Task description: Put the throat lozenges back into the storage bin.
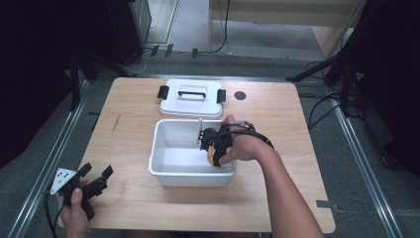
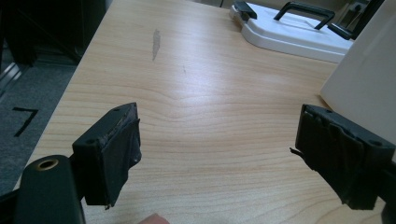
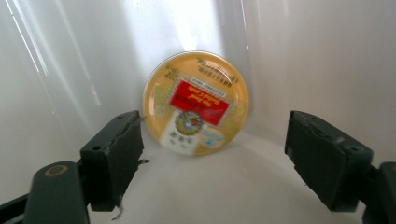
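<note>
A round yellow tub with a red label [image 3: 196, 102] stands on edge at the bottom of the white plastic bin [image 1: 154, 148], leaning on the bin's wall [image 3: 303, 56]. My right gripper [image 3: 215, 154] reaches down into the bin at its right side [image 1: 214, 151]. Its jaws stand open, apart from the tub, which lies just beyond their tips. From above, the tub [image 1: 211, 156] peeks out under the hand. My left gripper [image 1: 96, 171] rests at the table's near left corner, open over bare wood [image 2: 217, 140], with nothing between its jaws.
The bin's white lid [image 1: 190, 97] with black handle and clips lies flat behind the bin, also seen in the left gripper view [image 2: 294, 30]. A small dark round mark [image 1: 240, 95] sits right of the lid. The bin's outer wall [image 2: 369, 93] rises right of my left gripper.
</note>
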A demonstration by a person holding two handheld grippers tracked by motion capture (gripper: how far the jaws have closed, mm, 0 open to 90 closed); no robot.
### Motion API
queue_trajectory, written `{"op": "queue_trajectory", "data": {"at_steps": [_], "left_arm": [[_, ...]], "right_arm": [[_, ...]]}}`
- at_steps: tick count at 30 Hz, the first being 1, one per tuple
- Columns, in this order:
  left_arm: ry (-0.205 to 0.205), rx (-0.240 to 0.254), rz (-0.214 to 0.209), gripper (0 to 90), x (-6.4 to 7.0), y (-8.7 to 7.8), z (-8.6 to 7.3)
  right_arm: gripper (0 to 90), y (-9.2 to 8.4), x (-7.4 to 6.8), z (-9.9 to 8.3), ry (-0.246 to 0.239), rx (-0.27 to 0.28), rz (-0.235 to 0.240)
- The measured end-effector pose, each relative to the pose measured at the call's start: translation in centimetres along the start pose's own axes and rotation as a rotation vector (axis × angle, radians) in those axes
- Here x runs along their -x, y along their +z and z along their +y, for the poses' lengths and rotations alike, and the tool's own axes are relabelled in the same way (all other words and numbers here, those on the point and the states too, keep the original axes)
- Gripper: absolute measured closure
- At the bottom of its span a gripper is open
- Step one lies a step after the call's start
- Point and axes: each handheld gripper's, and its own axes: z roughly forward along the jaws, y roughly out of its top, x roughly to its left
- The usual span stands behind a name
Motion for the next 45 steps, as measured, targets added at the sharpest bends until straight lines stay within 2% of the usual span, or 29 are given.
{"op": "queue_trajectory", "data": {"at_steps": [5, 8, 11, 14, 17, 23, 33, 39, 42, 45], "left_arm": [[0.001, -0.001, 0.000, 14.8, 0.0, 0.0, 0.0], [0.001, 0.000, 0.002, 14.8, 0.0, 0.0, 0.0], [0.000, -0.001, 0.001, 14.8, 0.0, 0.0, 0.0], [0.002, 0.000, 0.002, 14.8, 0.0, 0.0, 0.0], [0.003, 0.000, 0.002, 14.8, 0.0, 0.0, 0.0], [0.003, -0.001, 0.002, 14.8, 0.0, 0.0, 0.0], [0.006, 0.000, 0.003, 14.8, 0.1, 0.0, 0.0], [0.008, 0.000, 0.004, 14.8, 0.1, 0.0, 0.0], [0.009, -0.002, 0.005, 14.8, 0.1, 0.0, 0.0], [0.009, -0.004, 0.005, 14.8, 0.1, 0.0, 0.0]], "right_arm": [[18.8, -0.2, 0.0, -0.2, 0.009, 0.009, 0.007], [28.3, -0.7, 0.3, -0.3, 0.014, 0.041, 0.006], [40.4, -1.6, 0.6, -0.5, 0.051, 0.079, 0.044], [44.1, -2.6, 0.8, -0.7, 0.072, 0.120, 0.077], [45.3, -3.6, 0.8, -0.9, 0.058, 0.148, 0.083], [46.1, -5.9, 1.1, -1.8, 0.083, 0.194, 0.079], [46.4, -8.5, 1.7, -4.6, 0.158, 0.223, 0.062], [45.1, -9.1, 2.3, -7.1, 0.196, 0.207, 0.047], [44.5, -8.9, 2.5, -8.1, 0.212, 0.196, 0.046], [42.8, -8.4, 2.6, -9.8, 0.242, 0.177, 0.039]]}}
